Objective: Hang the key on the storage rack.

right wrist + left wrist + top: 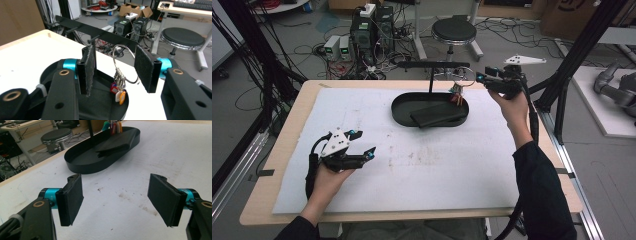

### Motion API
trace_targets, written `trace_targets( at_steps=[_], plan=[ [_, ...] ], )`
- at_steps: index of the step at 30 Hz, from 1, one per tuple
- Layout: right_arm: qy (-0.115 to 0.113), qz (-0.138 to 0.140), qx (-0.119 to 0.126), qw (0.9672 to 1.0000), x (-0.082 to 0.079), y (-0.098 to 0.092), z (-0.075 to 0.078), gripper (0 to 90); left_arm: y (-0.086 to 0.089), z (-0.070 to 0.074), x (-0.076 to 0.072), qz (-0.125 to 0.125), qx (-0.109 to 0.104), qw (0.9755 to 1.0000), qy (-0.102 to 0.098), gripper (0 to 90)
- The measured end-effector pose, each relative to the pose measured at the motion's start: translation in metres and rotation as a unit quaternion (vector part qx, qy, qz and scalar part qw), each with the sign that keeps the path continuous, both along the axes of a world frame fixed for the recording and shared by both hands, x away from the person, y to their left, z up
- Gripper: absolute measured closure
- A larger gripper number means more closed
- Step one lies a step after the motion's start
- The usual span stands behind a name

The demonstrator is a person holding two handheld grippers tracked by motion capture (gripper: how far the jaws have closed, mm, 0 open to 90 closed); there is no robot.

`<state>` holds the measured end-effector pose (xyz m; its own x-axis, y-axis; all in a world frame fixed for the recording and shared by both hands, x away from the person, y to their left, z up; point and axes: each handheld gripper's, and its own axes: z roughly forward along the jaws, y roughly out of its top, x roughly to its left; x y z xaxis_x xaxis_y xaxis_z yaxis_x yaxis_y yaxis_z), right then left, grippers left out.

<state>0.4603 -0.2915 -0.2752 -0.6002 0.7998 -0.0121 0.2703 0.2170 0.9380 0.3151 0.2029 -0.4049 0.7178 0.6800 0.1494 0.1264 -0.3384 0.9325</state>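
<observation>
A metal key ring point(119, 48) with several coloured tags point(119, 93) hangs near the right end of a black rack bar point(432, 64). The bar stands on a post over a black oval tray point(399, 114). My right gripper point(481, 78) is held up at the ring point(465, 75), open. In the right gripper view the ring sits between the two pads point(88, 67), and neither presses on it. A flat black folded thing point(437, 114) lies in the tray. My left gripper point(364, 143) hovers open and empty over the mat's left part, pointing toward the tray point(82, 167).
A white foam mat point(422, 165) covers most of the wooden table. Beyond the far edge stand a round stool point(454, 30), computer cases point(372, 27) and loose cables. Black frame posts point(572, 60) rise close to the table's right side.
</observation>
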Motion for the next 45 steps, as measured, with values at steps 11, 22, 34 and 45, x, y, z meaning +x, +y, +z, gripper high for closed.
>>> trace_targets(
  at_steps=[11,22,34,45],
  plan=[
    [-0.022,0.013,0.014,0.9996,-0.053,-0.026,-0.004,47.7,0.003,0.005,0.009,-0.001,-0.009,0.9999,-0.006,28.3],
    [-0.036,0.017,0.040,0.9984,-0.100,-0.051,-0.041,42.9,-0.001,0.006,0.012,0.001,-0.008,0.9999,-0.007,28.3],
    [-0.009,0.021,0.058,0.9981,-0.123,-0.062,-0.094,37.8,0.001,0.003,0.012,0.003,-0.026,0.9996,-0.006,27.1],
    [0.021,-0.017,0.032,0.9991,-0.119,-0.061,-0.126,36.1,0.006,0.001,0.008,0.016,-0.026,0.9994,-0.015,26.8]
  ],
)
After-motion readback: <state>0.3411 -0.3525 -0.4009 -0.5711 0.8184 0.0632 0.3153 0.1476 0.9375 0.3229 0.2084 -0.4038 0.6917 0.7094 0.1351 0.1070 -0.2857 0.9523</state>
